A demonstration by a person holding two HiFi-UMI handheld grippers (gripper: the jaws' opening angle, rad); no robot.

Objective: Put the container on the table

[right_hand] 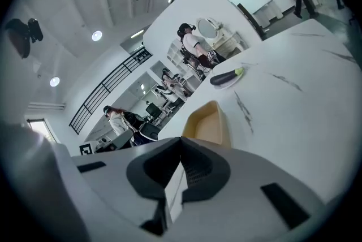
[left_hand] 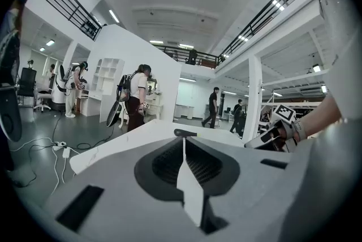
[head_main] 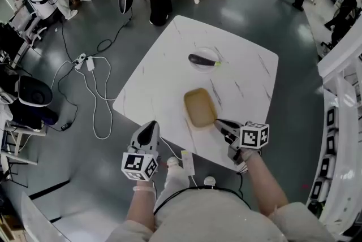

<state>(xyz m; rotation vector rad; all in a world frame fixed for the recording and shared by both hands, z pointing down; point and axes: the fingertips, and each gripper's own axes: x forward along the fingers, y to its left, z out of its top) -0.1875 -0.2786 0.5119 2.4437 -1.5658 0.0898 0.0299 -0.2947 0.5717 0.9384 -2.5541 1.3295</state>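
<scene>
White marbled table (head_main: 249, 71), tan tray-like container (head_main: 199, 107) set on it.
Lies just ahead of right gripper (head_main: 218, 122); it and left gripper (head_main: 150, 128) both closed, empty. Probably light, stiff, slick; pinch the thin rim.

Head cam: steeply down on table (head_main: 164, 65); gripper cams: low, across it. Right & head share container (head_main: 199, 107).
</scene>
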